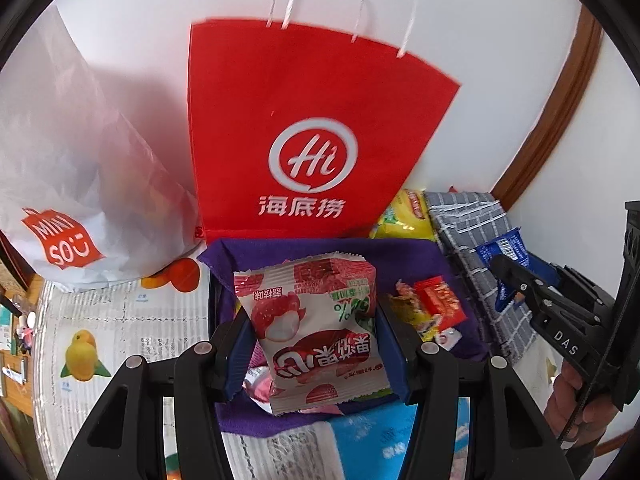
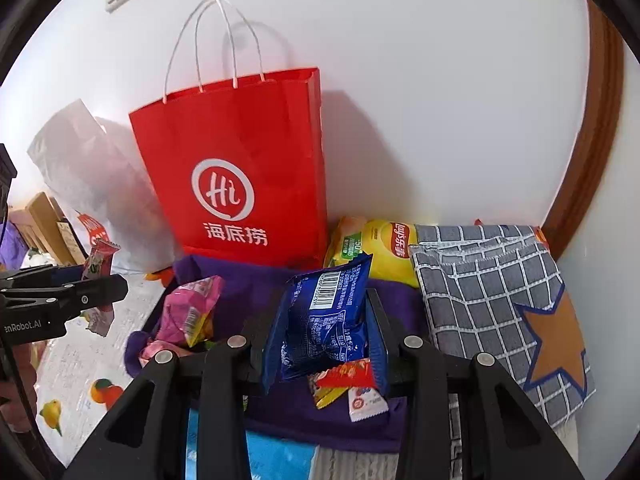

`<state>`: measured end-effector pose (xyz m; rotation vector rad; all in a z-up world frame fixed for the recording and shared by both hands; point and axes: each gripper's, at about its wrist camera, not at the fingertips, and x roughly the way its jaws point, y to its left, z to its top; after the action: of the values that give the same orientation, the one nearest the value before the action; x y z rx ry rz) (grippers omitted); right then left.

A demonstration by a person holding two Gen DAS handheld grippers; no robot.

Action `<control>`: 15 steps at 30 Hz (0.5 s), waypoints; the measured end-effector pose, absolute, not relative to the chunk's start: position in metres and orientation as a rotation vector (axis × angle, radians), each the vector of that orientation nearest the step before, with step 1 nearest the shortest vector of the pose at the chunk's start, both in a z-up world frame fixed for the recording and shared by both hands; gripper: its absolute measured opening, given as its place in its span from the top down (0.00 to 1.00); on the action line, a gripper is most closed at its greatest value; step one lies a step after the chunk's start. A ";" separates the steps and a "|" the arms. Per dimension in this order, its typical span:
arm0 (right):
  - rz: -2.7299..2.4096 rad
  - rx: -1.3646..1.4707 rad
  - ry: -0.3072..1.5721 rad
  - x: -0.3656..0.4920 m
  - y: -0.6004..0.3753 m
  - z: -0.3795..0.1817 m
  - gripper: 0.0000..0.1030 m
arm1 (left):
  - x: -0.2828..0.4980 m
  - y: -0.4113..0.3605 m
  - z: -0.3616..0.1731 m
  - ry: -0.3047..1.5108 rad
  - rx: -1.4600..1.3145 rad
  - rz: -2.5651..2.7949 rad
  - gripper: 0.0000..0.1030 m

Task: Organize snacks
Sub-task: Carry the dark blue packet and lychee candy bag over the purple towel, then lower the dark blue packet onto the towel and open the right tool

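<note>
Left hand-held gripper (image 1: 312,344), nearest the lens, was clamped on a red-and-white lychee snack packet (image 1: 316,332), the packet pinched between both blue pads and lifted clear above the purple cloth (image 1: 400,252). Right hand-held gripper (image 2: 320,336) was likewise closed on a blue snack packet (image 2: 324,320), barcode side up. The landmark was the red paper bag (image 2: 240,168), upright against the wall directly behind the cloth. To its left stood a white plastic bag (image 1: 64,152); in front of it, on the cloth, lay a pink packet (image 2: 192,308) and small red and yellow sachets (image 2: 348,384); to its right lay a yellow crisp bag (image 2: 380,248) and a checked grey cloth (image 2: 492,300). Step judged in hand: both packets held, in transit, not yet sorted. The next move probably calls for carrying each to its destination, possibly the red bag's open top, before releasing it.
</note>
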<state>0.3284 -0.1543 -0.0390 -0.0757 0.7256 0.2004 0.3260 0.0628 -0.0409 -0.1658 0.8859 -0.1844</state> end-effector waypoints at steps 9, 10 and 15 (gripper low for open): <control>0.206 -0.121 0.803 0.362 -0.155 -0.085 0.64 | 0.347 0.066 -0.072 0.956 -0.154 -0.152 0.48; 0.207 -0.121 0.814 0.364 -0.155 -0.089 0.64 | 0.348 0.066 -0.074 0.961 -0.154 -0.148 0.48; 0.222 -0.146 0.833 0.367 -0.155 -0.098 0.64 | 0.351 0.070 -0.079 0.973 -0.163 -0.138 0.48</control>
<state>0.3666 -0.1547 -0.0982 -0.1464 0.8332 0.2223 0.3511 0.0702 -0.0795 -0.1626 0.9731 -0.1384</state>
